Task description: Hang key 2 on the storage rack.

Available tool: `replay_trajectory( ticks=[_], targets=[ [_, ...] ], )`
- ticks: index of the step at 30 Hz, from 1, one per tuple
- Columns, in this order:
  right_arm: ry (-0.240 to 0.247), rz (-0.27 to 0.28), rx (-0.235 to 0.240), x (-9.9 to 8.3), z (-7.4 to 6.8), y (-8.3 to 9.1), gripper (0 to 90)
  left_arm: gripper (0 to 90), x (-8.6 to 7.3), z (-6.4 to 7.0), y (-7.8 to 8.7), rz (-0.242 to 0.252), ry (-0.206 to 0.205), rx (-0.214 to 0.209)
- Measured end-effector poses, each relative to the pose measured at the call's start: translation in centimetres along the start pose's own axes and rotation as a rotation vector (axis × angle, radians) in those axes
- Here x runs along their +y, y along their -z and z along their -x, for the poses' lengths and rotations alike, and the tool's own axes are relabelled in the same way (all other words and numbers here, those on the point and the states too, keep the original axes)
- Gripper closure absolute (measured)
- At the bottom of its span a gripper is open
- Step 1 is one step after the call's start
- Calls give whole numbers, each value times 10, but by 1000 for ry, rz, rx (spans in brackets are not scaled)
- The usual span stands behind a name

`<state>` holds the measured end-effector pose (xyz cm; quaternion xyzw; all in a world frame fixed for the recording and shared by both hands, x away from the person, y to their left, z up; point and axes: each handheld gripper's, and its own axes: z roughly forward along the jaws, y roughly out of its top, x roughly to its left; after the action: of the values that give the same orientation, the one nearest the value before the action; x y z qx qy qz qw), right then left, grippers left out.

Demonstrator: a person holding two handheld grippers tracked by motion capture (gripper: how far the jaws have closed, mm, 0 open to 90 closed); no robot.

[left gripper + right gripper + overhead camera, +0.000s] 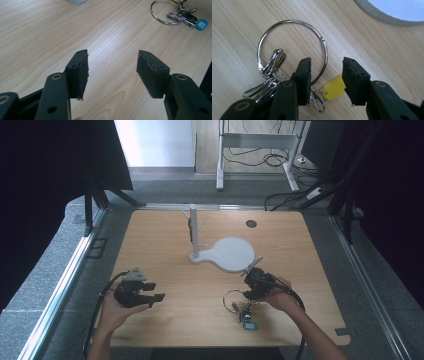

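Note:
A large metal key ring (233, 298) lies flat on the wooden table (190, 315) at the front right, with clips and a blue tag (248, 325) bunched beside it. My right gripper (247, 294) is open right over it. In the right gripper view the ring (292, 21) passes between the jaws of this gripper (325, 75), with a yellow tag (334, 88) and silver clips (270, 75) below. My left gripper (155, 291) is open and holds nothing at the front left; its own view (112, 72) shows the ring (160, 17) and blue tag (202, 24) farther off.
A white peg stand (194, 232) rises from a round grey base (232, 254) in the middle of the table, with a dark item (190, 227) hanging on one peg. The base's rim (387, 18) lies just beyond the ring. A dark hole (251, 224) marks the far side.

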<state>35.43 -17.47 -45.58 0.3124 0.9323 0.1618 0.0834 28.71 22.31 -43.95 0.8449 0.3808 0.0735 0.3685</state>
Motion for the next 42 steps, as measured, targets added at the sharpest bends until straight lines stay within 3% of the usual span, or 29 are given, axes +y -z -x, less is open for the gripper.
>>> replay_trajectory(
  ticks=[10, 18, 28, 38, 42],
  targets=[
    [2, -68, 1, 10, 0, -19, 664, 437, -2, 1, 2, 6, 0, -4],
    [-3, -127, -18, 15, -1, -29, 771, 437, -3, 0, 1, 7, -1, 6],
    [-49, -136, 36, 16, 5, -30, 857, 437, -4, 0, -2, -10, -4, 11],
    [-42, -131, 17, 14, 3, -29, 865, 440, -6, -3, -2, -7, 3, 16],
    [-36, -98, 16, 13, 3, -23, 866, 440, -7, -3, -4, -13, 6, 15]
  ],
)
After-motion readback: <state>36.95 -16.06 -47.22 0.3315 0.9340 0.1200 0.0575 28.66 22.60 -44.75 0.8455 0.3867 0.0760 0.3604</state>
